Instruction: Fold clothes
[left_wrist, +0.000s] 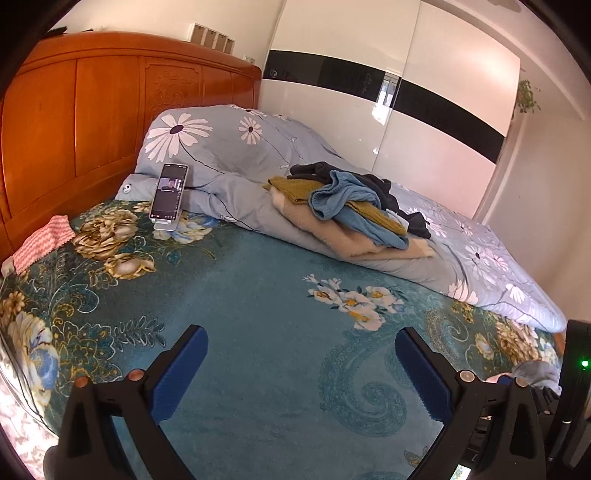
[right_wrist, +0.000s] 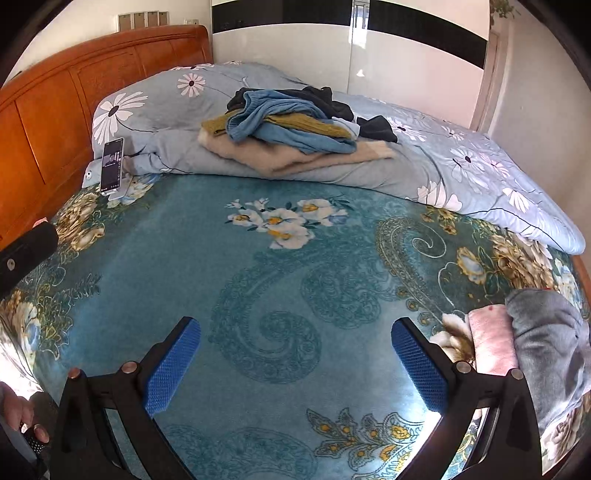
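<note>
A bedroom in a home.
A bed (left_wrist: 258, 295) with a teal flowered cover fills the view, a carved wooden headboard (left_wrist: 92, 122) at its head edge. A daisy-print duvet (right_wrist: 461, 166) lies bunched along the far side, clothes (right_wrist: 295, 118) piled on it. A glossy sliding wardrobe (left_wrist: 369, 110) stands behind.

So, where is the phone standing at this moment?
The phone stands propped upright on the teal bedspread, far left in both views, leaning against the floral duvet near the wooden headboard.
</note>
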